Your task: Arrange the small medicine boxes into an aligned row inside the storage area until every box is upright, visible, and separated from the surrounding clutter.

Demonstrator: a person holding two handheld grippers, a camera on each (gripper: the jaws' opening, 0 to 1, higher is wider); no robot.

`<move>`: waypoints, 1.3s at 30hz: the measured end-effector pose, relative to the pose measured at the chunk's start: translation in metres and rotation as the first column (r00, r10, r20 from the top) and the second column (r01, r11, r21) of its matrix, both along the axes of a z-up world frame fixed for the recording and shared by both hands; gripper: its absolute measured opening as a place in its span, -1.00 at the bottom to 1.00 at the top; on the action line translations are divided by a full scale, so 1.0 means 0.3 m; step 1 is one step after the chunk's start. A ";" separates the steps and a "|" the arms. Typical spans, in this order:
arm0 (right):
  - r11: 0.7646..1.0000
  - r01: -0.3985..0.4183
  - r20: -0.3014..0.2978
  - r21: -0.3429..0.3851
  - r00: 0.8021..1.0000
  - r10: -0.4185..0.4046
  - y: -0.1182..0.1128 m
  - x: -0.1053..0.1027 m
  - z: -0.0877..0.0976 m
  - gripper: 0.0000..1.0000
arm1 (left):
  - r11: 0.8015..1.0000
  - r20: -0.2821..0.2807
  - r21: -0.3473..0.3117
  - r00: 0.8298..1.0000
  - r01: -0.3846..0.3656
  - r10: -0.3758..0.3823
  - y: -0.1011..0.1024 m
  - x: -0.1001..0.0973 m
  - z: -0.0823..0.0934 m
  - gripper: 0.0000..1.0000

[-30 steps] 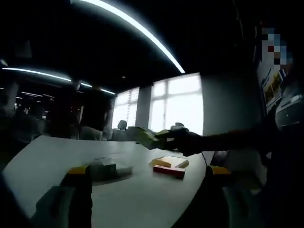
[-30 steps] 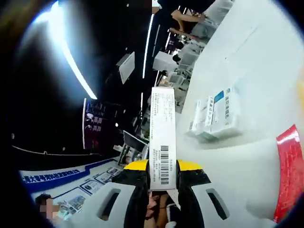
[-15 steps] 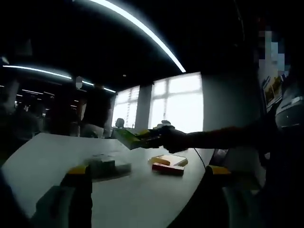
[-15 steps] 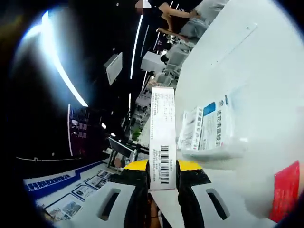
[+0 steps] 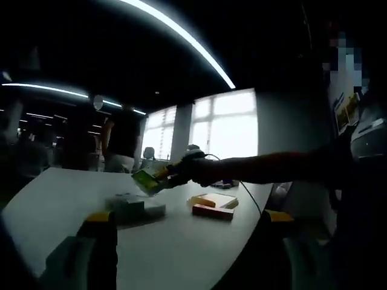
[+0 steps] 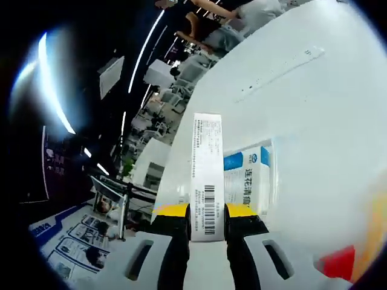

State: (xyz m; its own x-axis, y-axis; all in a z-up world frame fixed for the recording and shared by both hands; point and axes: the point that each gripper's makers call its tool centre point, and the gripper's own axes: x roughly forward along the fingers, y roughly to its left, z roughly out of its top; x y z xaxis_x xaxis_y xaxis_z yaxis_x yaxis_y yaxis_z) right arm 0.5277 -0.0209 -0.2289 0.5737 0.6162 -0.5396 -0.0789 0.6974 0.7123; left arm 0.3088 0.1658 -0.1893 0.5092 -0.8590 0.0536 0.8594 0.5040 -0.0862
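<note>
In the right gripper view my right gripper [image 6: 207, 211] is shut on a long white medicine box [image 6: 207, 172] with a barcode, held lengthwise between the yellow tips. Just beyond it a blue-and-white medicine box [image 6: 248, 181] stands in a clear tray [image 6: 273, 181] on the white table [image 6: 314, 115]. In the dim left gripper view my left gripper [image 5: 188, 217] is open and low over the table, with nothing between its fingers. There the right gripper [image 5: 172, 174] reaches in from the right and holds its box [image 5: 145, 180] just above the clear tray [image 5: 132, 206].
A flat red and yellow box [image 5: 213, 206] lies on the table right of the tray; its red edge [image 6: 335, 263] sits at the lower right. A person [image 5: 118, 142] stands behind the table, by bright windows [image 5: 233, 130]. More people [image 6: 242, 12] are at the far end.
The right gripper has carried its box leftward across the table, from over the red and yellow box to just above the clear tray. The left gripper has stayed put.
</note>
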 end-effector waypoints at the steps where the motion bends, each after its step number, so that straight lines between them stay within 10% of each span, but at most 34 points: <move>1: 1.000 0.013 -0.002 -0.022 1.000 -0.013 0.000 0.009 -0.005 -0.62 | 1.000 -0.001 0.003 1.000 0.001 -0.001 -0.002 0.000 -0.002 0.99; 6: 0.986 0.022 -0.020 -0.163 0.999 -0.026 0.022 -0.016 -0.054 -0.62 | 1.000 0.004 0.003 1.000 0.005 -0.005 -0.007 -0.002 -0.002 0.99; 14: 0.994 0.020 -0.052 -0.111 0.998 -0.026 0.065 -0.019 -0.048 -0.61 | 1.000 -0.004 0.004 1.000 -0.006 0.006 0.021 0.001 -0.009 0.99; 18: 0.976 -0.018 -0.004 -0.215 1.000 0.018 0.042 -0.016 -0.069 -0.50 | 1.000 0.011 0.009 1.000 -0.007 0.007 0.025 0.003 -0.002 0.97; 24: 0.925 -0.092 0.056 -0.369 0.991 0.121 0.035 0.002 -0.095 -0.36 | 1.000 0.009 0.011 1.000 0.000 0.000 0.017 0.002 -0.004 0.96; 33: 0.772 -0.168 0.085 -0.613 0.957 0.276 0.045 0.033 -0.105 0.00 | 1.000 -0.006 0.025 1.000 -0.002 0.002 0.006 0.003 -0.032 0.95; 39: 0.825 -0.161 0.065 -0.542 0.971 0.232 0.043 0.029 -0.122 0.05 | 1.000 -0.029 0.026 1.000 0.004 -0.004 -0.012 -0.002 -0.052 0.93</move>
